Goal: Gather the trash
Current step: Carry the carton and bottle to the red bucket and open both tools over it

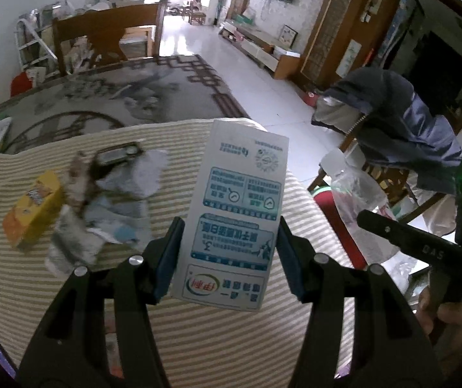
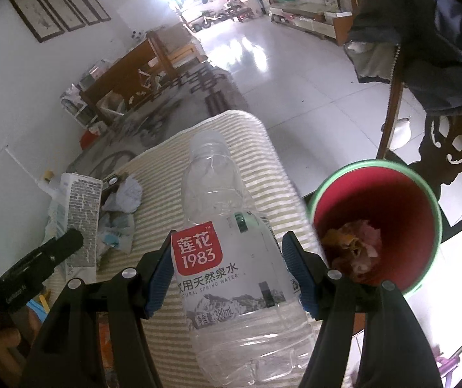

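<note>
A clear bottle (image 2: 231, 258) is clamped across its label by the right gripper (image 2: 231, 278), long axis running away from the fingers, neck outward. The red bin (image 2: 418, 194) stands just right of the bottle, beyond the edge of the striped desk (image 2: 256, 135), so the right hand is judged the nearer. Crumpled scraps (image 2: 353, 249) already lie in the bin. A milk carton (image 1: 234, 220) is pinched upright in the left gripper (image 1: 229, 255). A yellow box (image 1: 33, 207) and wrappers (image 1: 111, 207) are left on the desk.
</note>
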`<state>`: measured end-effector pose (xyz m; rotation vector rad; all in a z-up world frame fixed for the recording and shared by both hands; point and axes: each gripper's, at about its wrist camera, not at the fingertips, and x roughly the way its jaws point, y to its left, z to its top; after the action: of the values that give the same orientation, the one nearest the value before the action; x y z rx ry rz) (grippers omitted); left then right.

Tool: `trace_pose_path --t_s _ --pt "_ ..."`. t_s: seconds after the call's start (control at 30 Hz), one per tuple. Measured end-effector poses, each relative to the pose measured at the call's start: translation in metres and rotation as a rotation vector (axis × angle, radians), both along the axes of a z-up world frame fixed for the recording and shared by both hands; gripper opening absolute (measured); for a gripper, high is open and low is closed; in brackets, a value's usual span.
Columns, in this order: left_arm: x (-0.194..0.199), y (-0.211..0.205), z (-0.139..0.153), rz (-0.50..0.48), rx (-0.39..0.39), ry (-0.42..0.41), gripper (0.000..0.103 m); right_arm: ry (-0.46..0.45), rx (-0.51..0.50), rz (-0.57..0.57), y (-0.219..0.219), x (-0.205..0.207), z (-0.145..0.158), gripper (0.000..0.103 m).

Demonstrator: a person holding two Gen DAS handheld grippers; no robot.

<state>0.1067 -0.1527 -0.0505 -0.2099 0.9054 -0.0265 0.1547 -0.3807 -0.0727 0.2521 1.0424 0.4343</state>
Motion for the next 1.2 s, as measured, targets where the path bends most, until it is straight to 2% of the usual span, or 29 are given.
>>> trace_pose_path --t_s 0.67,0.7,0.77,0.8,0.83,0.97,1.2 --pt "0.082 -0.167 -0.043 -0.303 -0.057 0.13 0.054 0.061 0.017 -0.262 -0.144 0.024 -0.022 0.064" --pt "0.085 -0.173 -0.044 -0.316 -0.057 0.134 0.056 0.072 0.028 -0.27 -0.15 0.028 -0.025 0.064" --pt "0.091 -0.184 -0.045 -0.338 -0.06 0.134 0.068 0.092 0.046 -0.283 -0.158 0.034 -0.03 0.072" --pt "0.092 -0.187 -0.044 -0.338 -0.06 0.127 0.073 0.094 0.058 -0.306 -0.163 0.036 -0.031 0.077" --pt "0.092 -0.189 -0.042 -0.339 -0.06 0.121 0.073 0.089 0.062 -0.318 -0.166 0.036 -0.031 0.078" --pt "0.092 -0.186 -0.039 -0.328 -0.054 0.115 0.073 0.073 0.054 -0.332 -0.17 0.036 -0.028 0.079" --pt "0.076 -0.151 -0.024 -0.261 -0.047 0.093 0.073 0.075 0.07 -0.317 -0.156 0.03 -0.025 0.079"
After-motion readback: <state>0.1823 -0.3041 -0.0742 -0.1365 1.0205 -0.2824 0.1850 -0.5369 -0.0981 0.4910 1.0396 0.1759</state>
